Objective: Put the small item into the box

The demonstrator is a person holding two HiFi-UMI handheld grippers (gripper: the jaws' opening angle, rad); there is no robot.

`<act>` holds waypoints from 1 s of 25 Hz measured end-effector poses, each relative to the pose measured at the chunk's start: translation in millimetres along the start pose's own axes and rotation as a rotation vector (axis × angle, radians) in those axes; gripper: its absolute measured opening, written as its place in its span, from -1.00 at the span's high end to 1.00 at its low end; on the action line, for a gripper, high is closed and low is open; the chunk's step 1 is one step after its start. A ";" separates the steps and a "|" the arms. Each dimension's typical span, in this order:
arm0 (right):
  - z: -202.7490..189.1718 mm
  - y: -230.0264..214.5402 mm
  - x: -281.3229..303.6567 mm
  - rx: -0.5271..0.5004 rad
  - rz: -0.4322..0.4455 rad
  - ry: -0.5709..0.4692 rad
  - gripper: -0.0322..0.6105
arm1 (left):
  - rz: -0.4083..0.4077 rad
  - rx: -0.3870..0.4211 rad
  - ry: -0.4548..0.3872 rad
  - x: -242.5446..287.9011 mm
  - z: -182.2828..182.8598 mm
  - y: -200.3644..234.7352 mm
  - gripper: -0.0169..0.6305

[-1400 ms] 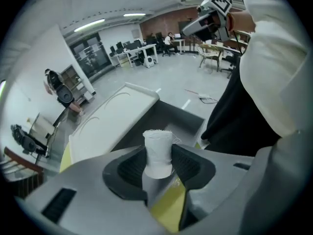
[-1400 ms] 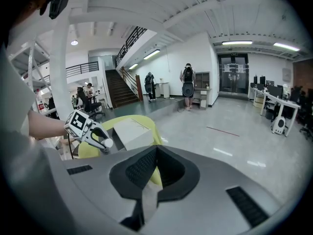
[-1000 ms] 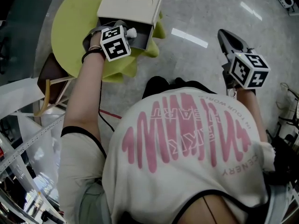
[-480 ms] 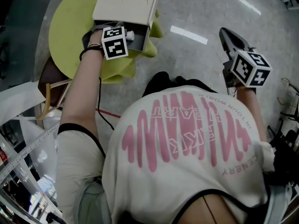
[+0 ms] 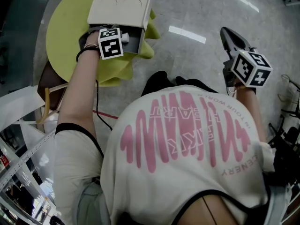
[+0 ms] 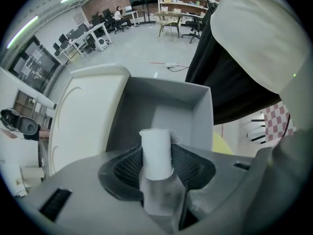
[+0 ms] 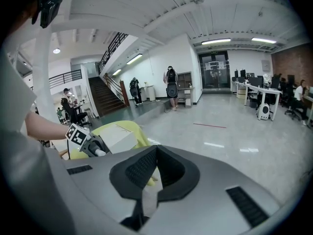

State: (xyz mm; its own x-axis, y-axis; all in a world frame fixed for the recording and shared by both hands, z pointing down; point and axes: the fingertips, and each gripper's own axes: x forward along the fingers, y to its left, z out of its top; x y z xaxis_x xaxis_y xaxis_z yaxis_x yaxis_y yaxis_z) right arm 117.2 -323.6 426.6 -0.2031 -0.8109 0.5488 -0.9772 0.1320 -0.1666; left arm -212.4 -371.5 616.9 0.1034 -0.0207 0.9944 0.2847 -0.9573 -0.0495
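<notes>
So the left gripper (image 6: 156, 169) points straight down with the small item (image 6: 155, 148), a little white cylinder, pinched between its pads. The item is hanging over the open grey inside of the box (image 6: 204, 112). It's closer to the near wall than the far one, with free space around it on the other three sides and nothing else in there. The box's beige top (image 5: 119, 11) sits off to one side, clear of the opening. The box is on the yellow-green cloth (image 5: 65, 36), close to the cloth's edge on the person's side.

The right gripper (image 7: 155, 151) is way off over bare floor (image 5: 197, 13), well apart from the table. Its tips are pressed together with nothing in them, and there's loads of room around it.

Compared with a second ago, the left marker cube (image 5: 110, 44) has rolled a bit and now sits squarer in the head view, slightly further over the opening. The grip on the item looks the same, and the right gripper has barely shifted.
</notes>
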 end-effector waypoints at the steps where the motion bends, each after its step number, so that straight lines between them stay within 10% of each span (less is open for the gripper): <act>1: -0.1 -1.8 -0.6 0.004 -0.002 0.000 0.88 | -0.002 0.001 0.002 0.2 0.1 0.2 0.42; 25: -29.1 -45.5 -15.6 0.109 -0.069 0.027 0.88 | -0.084 0.017 0.059 9.7 0.6 -1.3 0.38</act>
State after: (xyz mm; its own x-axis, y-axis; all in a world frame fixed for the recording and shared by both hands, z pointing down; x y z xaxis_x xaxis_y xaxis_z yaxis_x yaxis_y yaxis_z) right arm 163.0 -300.4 449.5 -0.1391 -0.8002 0.5834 -0.9765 0.0128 -0.2152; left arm -211.3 -370.3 626.6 0.0226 0.0421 0.9989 0.3060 -0.9515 0.0332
